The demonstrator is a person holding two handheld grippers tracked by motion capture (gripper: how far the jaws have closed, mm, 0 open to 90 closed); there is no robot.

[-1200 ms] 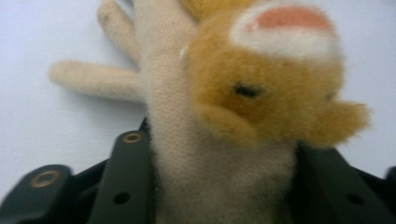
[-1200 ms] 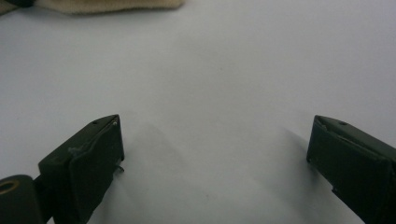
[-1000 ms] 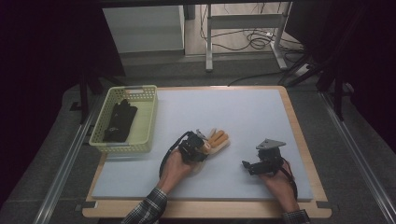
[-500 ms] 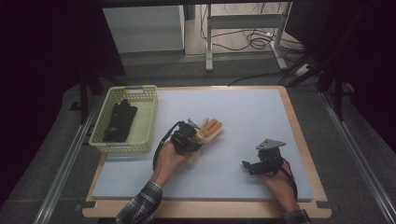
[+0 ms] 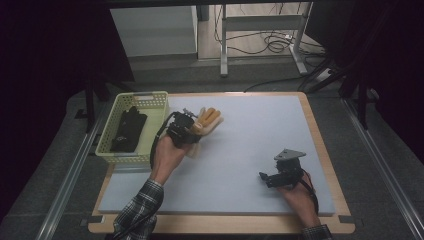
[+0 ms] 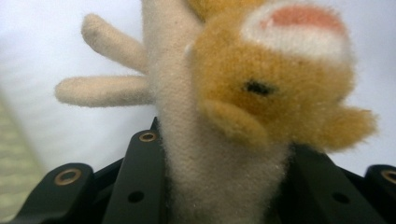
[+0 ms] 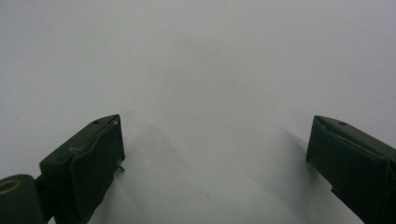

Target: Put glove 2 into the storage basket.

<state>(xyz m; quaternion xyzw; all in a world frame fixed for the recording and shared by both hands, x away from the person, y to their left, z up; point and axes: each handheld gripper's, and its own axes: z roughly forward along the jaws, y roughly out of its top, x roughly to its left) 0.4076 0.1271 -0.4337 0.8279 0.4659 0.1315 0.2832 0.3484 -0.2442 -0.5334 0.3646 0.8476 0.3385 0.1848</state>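
Left gripper (image 5: 192, 129) clamps cream-and-orange plush toy (image 5: 206, 121), held just beside pale green plastic basket (image 5: 111, 135), above grey table mat (image 5: 260, 145). Right gripper (image 5: 263, 177), well apart from basket, jaws wide apart, nothing between.

room dim | grey floor (image 5: 390, 165) | metal desk frame (image 5: 260, 30) behind — cables (image 5: 272, 46) underneath

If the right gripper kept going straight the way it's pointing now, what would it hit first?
Probably just the pale blue mat: the right gripper, jaws wide apart, has bare mat ahead. In the high view it points left, at no object, though depth is hard to judge.
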